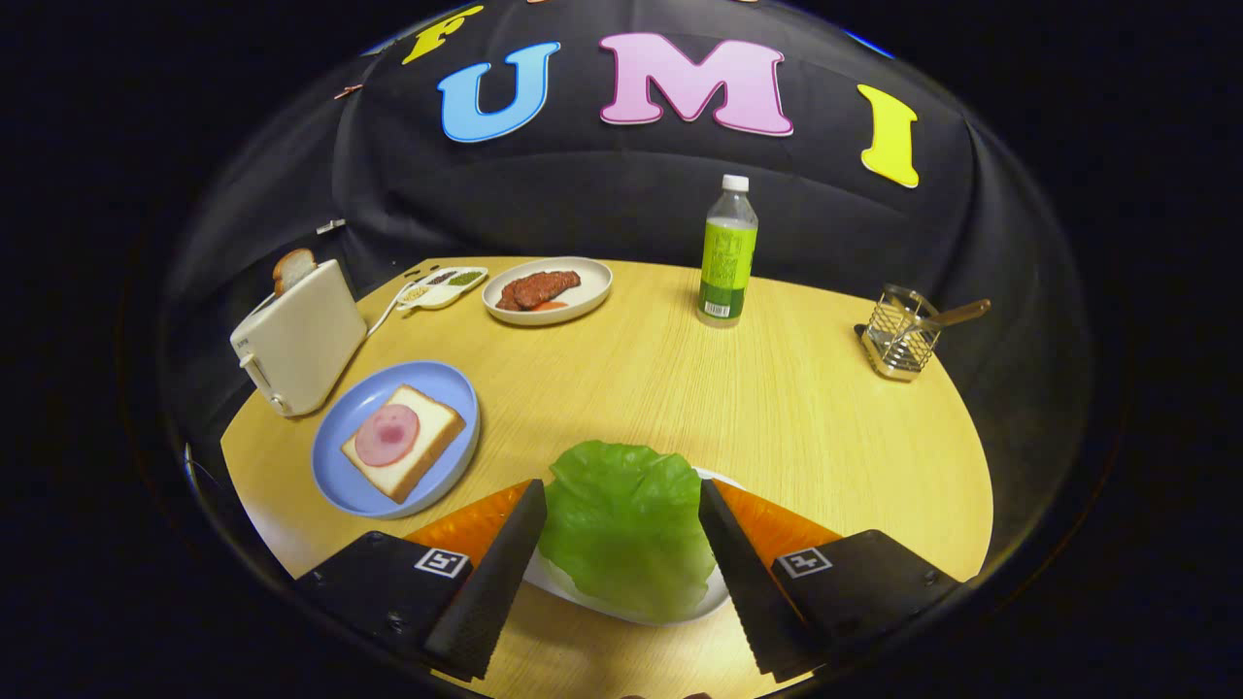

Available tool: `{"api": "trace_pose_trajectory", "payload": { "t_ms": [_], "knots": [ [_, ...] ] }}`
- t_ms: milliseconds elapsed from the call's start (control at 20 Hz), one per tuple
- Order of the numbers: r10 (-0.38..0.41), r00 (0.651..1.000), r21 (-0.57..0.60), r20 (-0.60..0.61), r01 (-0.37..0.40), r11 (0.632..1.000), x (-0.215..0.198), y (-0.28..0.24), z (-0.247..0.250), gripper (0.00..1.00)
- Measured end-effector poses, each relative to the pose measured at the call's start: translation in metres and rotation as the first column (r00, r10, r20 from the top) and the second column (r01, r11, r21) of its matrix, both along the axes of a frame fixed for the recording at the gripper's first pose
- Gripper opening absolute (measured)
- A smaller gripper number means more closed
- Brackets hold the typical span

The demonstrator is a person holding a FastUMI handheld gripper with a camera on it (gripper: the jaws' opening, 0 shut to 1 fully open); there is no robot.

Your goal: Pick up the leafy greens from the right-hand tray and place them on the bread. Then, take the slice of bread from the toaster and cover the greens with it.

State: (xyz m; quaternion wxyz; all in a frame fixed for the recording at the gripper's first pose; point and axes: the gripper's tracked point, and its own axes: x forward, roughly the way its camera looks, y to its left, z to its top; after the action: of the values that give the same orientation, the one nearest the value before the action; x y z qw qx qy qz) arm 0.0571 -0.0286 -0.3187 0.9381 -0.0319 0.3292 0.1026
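The leafy greens (626, 524) are seen lying on a white tray (621, 607) near the table's front edge, directly between the two fingers of the gripper (620, 510). The fingers are spread wide – one stands at each side of the leaf, close beside its edges, and whether they touch it cannot be told.

Beyond the left finger, a blue plate (364, 408) is set on the wooden table (777, 408); on it lies a slice of bread (419, 456) topped with a round slice of ham (386, 435). Just beside that plate, farther left, a white toaster (296, 345) stands with a second slice of bread (293, 268) sticking up from its slot.

Farther back, a small divided dish (445, 286) of seasonings is placed next to a white plate (583, 296) bearing a piece of cooked meat (537, 288). A plastic bottle (728, 252) with a green label stands upright beyond the greens, and well off to the right a wire holder (898, 340) is seen with a wooden-handled utensil (957, 313) leaning in it.
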Motion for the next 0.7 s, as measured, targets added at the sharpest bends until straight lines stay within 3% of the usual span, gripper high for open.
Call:
{"api": "trace_pose_trajectory", "payload": {
  "t_ms": [250, 550, 700],
  "knots": [
    [-0.023, 0.995, 0.007, -0.093, 0.023, 1.0, -0.005, -0.01, -0.038, 0.99],
    [0.025, 0.994, -0.04, -0.108, -0.029, 0.999, -0.008, -0.01, -0.055, 0.99],
    [0.024, 0.993, -0.043, -0.12, -0.029, 0.999, -0.007, -0.011, -0.053, 0.88]
  ]
}}
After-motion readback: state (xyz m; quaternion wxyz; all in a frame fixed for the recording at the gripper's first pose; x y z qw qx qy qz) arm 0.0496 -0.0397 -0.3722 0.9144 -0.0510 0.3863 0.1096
